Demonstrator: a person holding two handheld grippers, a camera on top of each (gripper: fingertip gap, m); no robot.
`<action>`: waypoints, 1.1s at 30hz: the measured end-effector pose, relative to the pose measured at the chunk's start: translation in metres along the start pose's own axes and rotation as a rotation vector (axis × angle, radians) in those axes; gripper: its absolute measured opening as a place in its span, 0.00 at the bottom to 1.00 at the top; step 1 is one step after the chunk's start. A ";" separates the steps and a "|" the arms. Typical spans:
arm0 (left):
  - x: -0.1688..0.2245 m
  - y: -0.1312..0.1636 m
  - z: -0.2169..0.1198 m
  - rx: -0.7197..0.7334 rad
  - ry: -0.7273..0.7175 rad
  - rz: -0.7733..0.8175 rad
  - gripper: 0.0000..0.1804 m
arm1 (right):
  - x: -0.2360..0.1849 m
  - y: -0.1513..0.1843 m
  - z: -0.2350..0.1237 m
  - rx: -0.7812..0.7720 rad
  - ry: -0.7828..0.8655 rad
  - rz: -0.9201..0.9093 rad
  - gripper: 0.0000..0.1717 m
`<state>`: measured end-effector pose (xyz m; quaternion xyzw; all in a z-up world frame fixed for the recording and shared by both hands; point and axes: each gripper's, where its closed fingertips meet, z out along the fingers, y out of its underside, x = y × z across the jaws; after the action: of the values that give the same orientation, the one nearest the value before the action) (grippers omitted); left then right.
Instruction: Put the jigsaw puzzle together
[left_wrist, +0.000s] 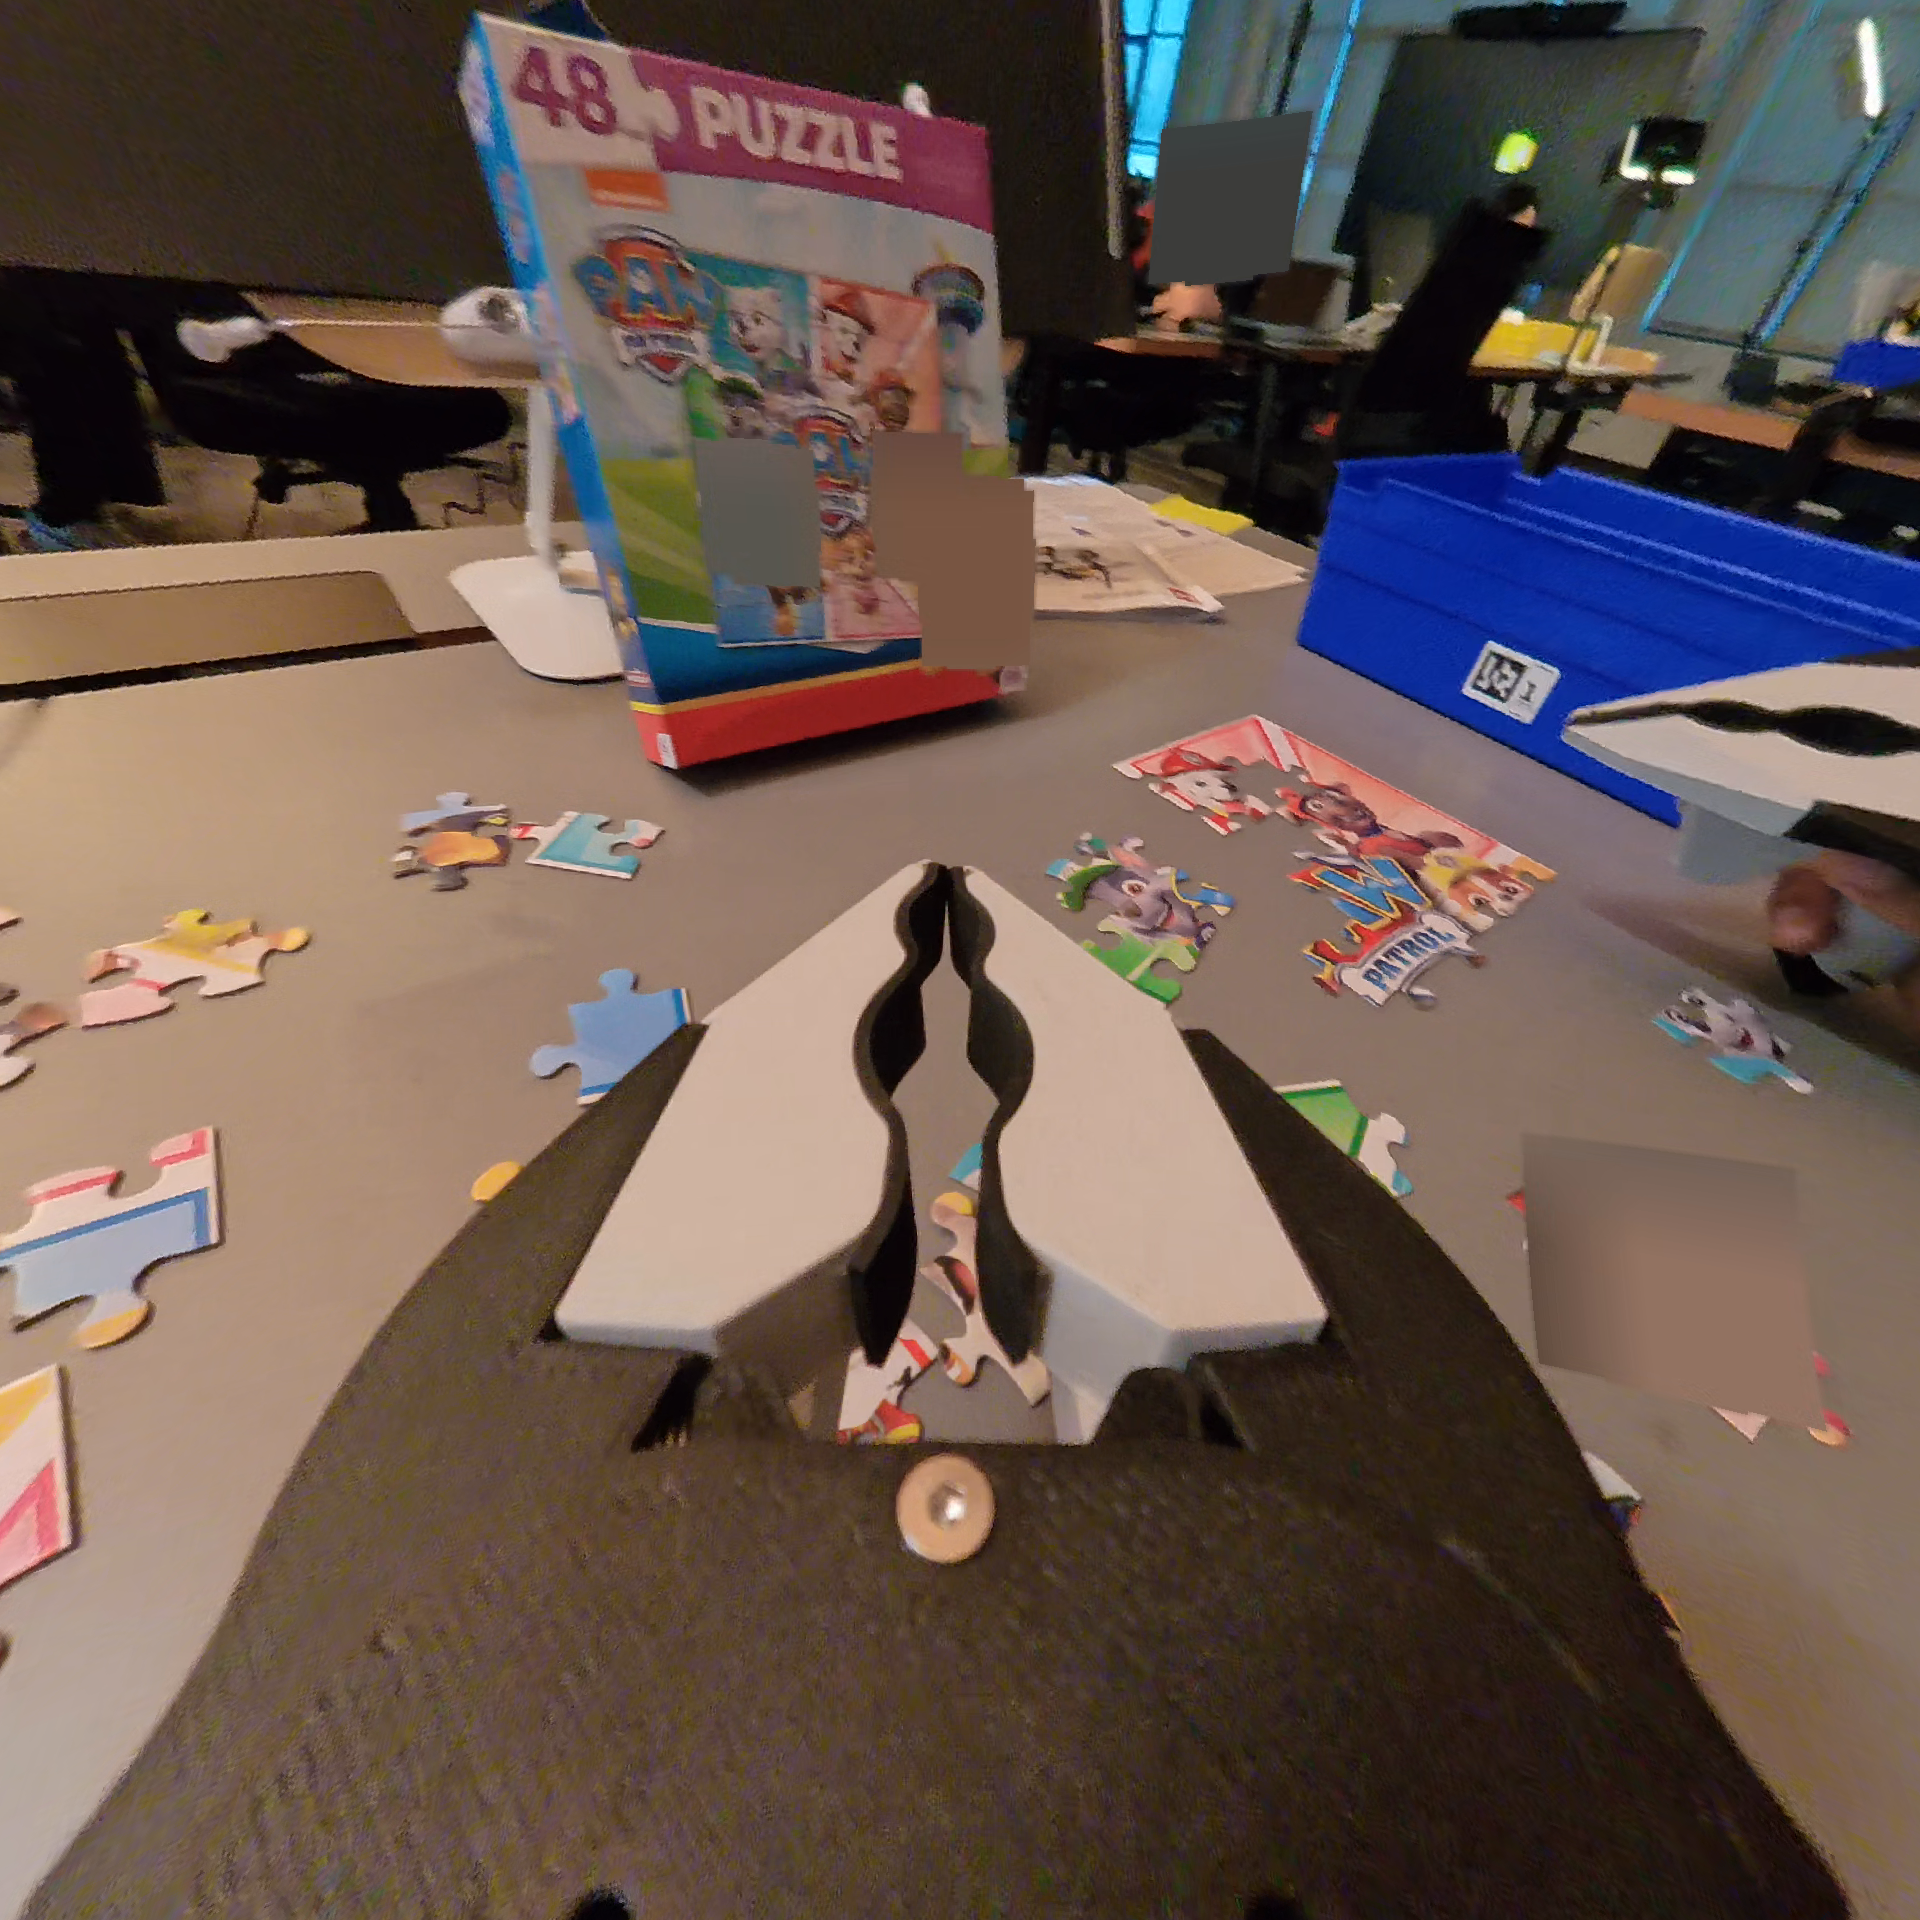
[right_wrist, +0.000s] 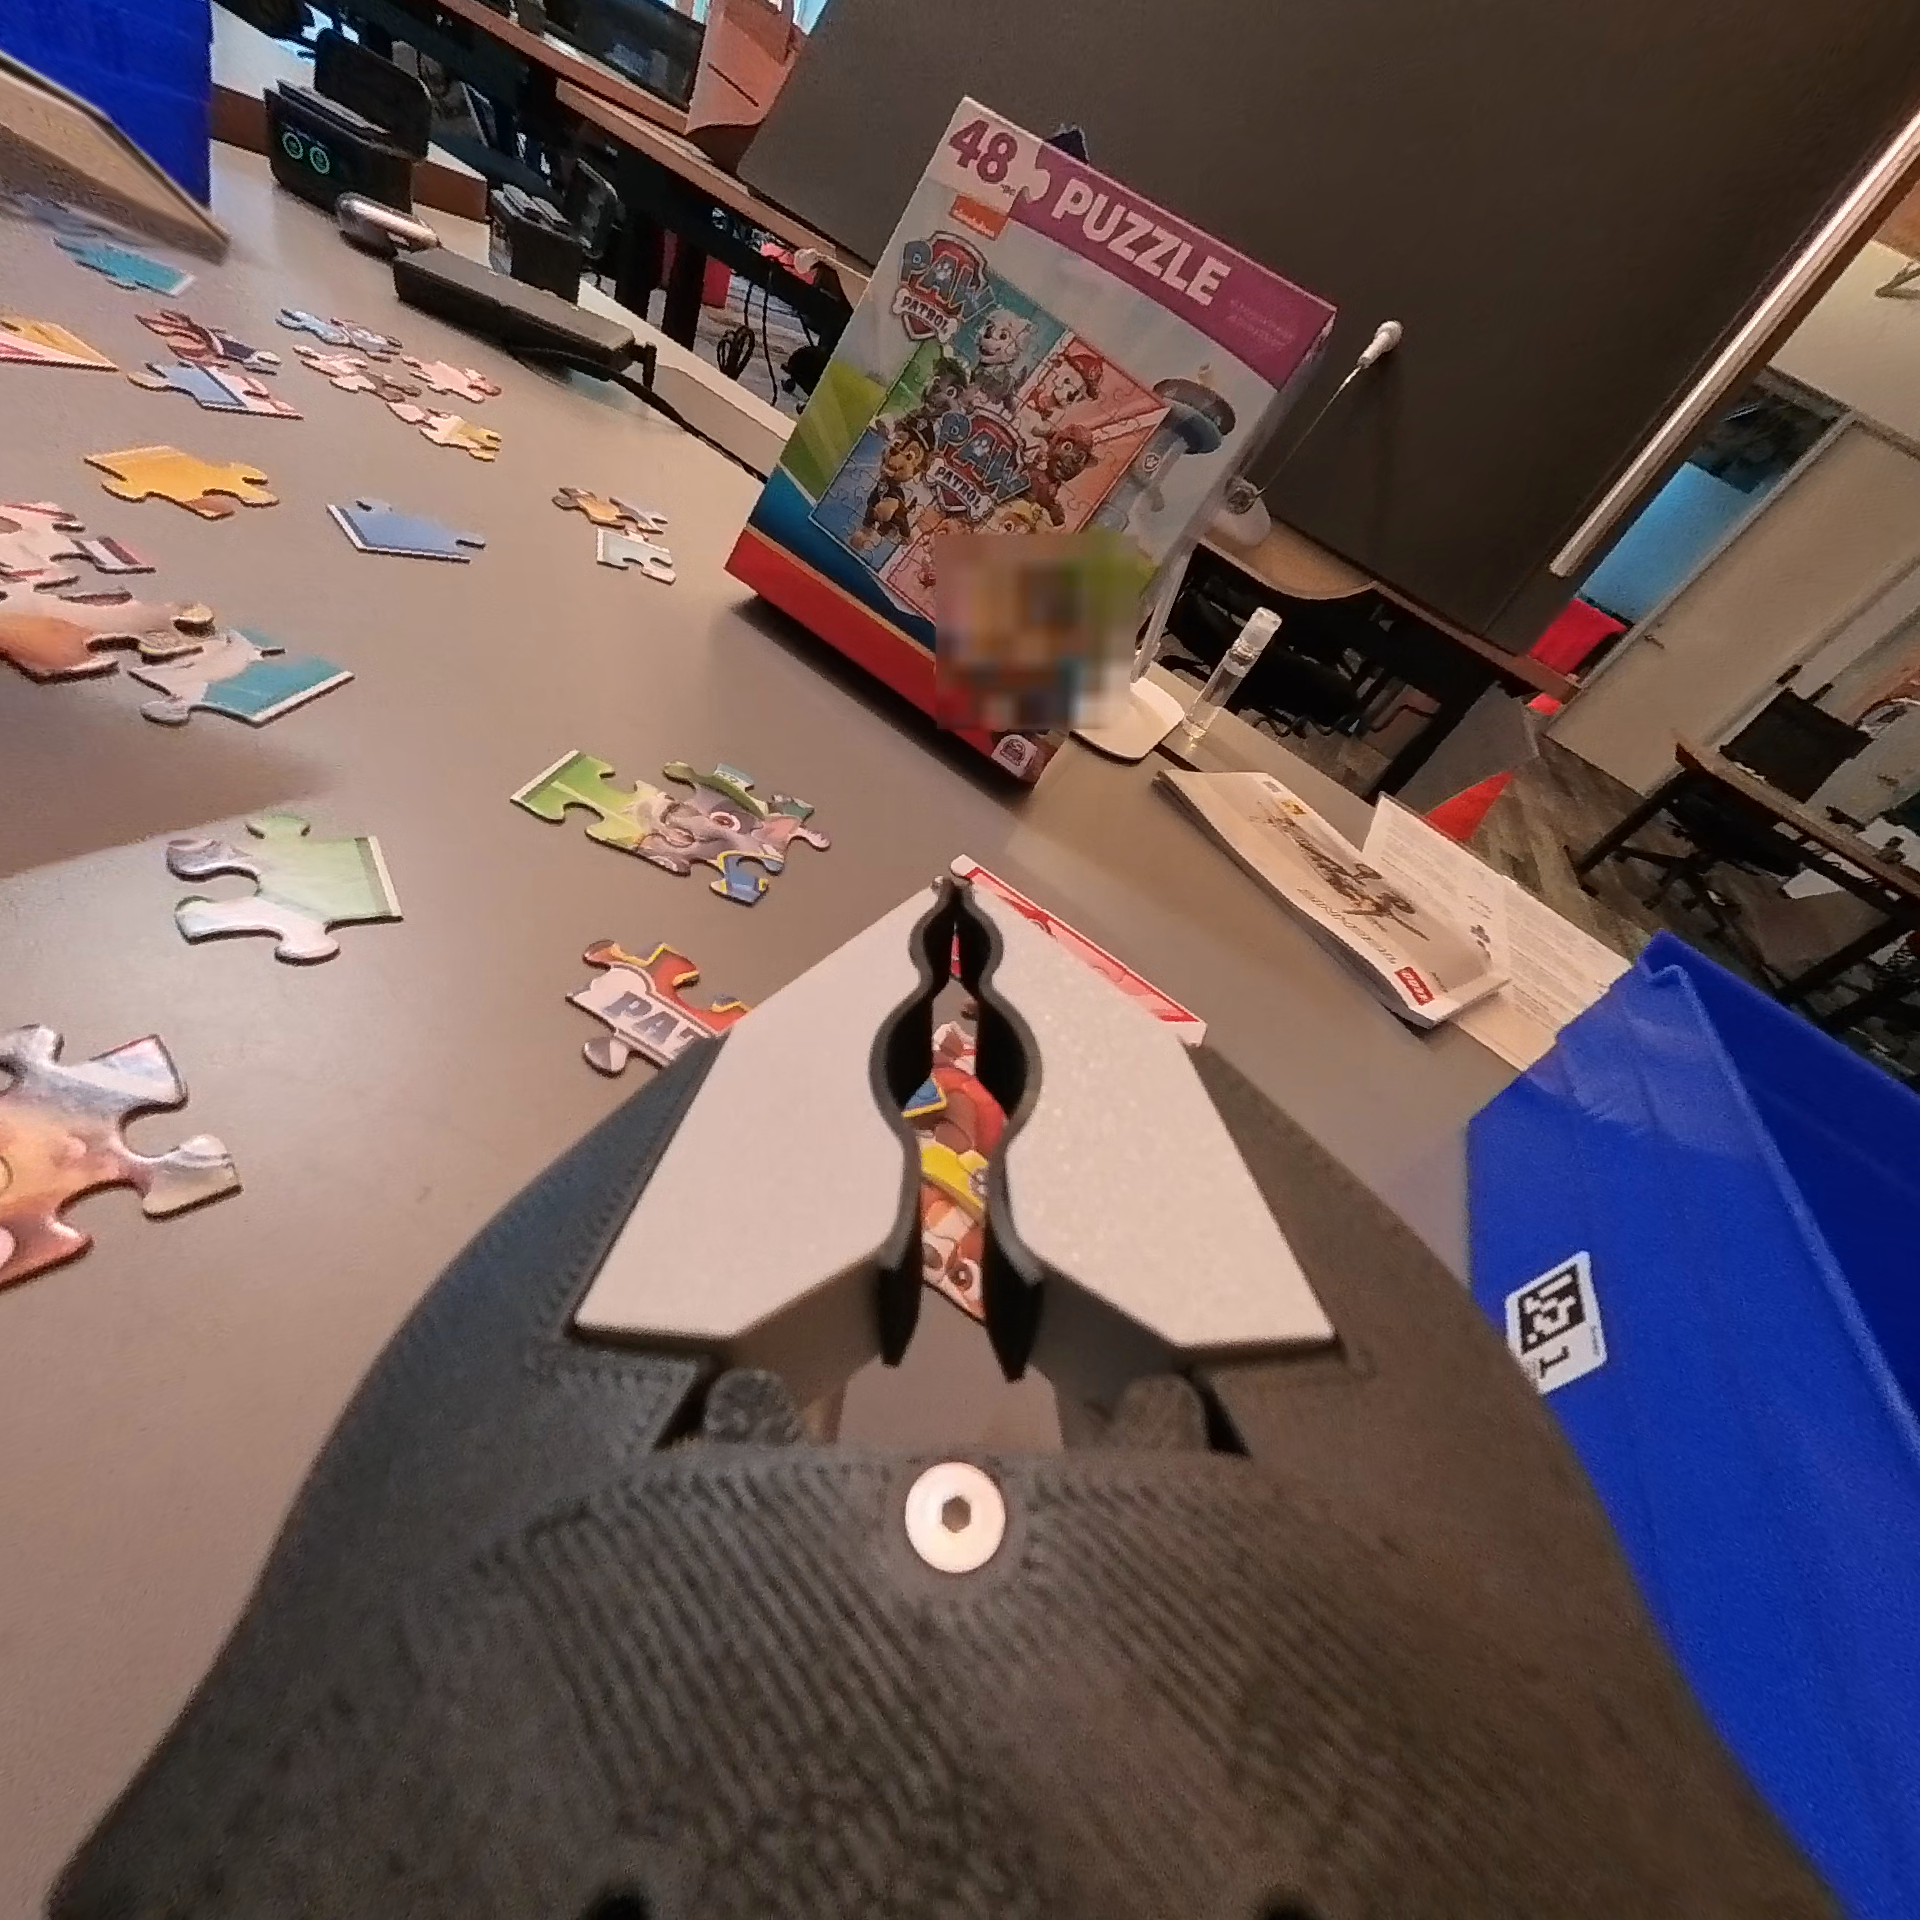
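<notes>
Fingers of the left gripper (left_wrist: 948, 883) are closed tip to tip with nothing between them, hovering over the grey counter (left_wrist: 831, 800). Through the wavy slot behind the tips a loose white-and-red piece (left_wrist: 951, 1320) shows on the counter below, not gripped. Fingers of the right gripper (right_wrist: 958, 896) are likewise closed on nothing; they hang over the assembled red-bordered section (right_wrist: 1091, 966), whose cartoon print shows through the slot.

Judging from this, any pick here would go best with the fingers opened wide first and brought down flat and slowly, since the pieces are thin and lie flush on the counter.

Near the left gripper, a blue piece (left_wrist: 613, 1029) lies at 9 o'clock and a joined green-and-purple cluster (left_wrist: 1143, 920) at 2 o'clock. Farther off at 12 o'clock stands the puzzle box (left_wrist: 769, 416), leaning back.

The left wrist view alone shows the whole assembled section (left_wrist: 1340, 852) with its gaps, and the right gripper with a hand beneath it at 3 o'clock. The right wrist view alone shows a lettered piece (right_wrist: 644, 1003) beside its fingers, a paper booklet (right_wrist: 1351, 894) at 2 o'clock, a small clear vial (right_wrist: 1231, 665) past the box, and the blue bin (right_wrist: 1714, 1195) close at 3 o'clock.
</notes>
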<state>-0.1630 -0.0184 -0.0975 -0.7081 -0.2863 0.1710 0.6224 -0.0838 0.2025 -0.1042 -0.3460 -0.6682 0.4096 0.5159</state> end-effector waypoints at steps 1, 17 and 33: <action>-0.003 -0.001 -0.001 0.006 -0.010 -0.010 0.00 | 0.002 -0.001 -0.001 0.006 0.012 -0.001 0.00; -0.006 0.000 -0.001 0.017 0.010 -0.062 0.00 | -0.001 -0.001 0.000 0.005 0.003 -0.021 0.00; 0.000 0.002 0.001 0.003 0.045 -0.062 0.00 | -0.003 0.000 0.000 0.001 -0.004 -0.023 0.00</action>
<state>-0.1634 -0.0181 -0.0999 -0.7015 -0.2937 0.1363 0.6349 -0.0836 0.2002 -0.1054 -0.3373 -0.6730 0.4048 0.5191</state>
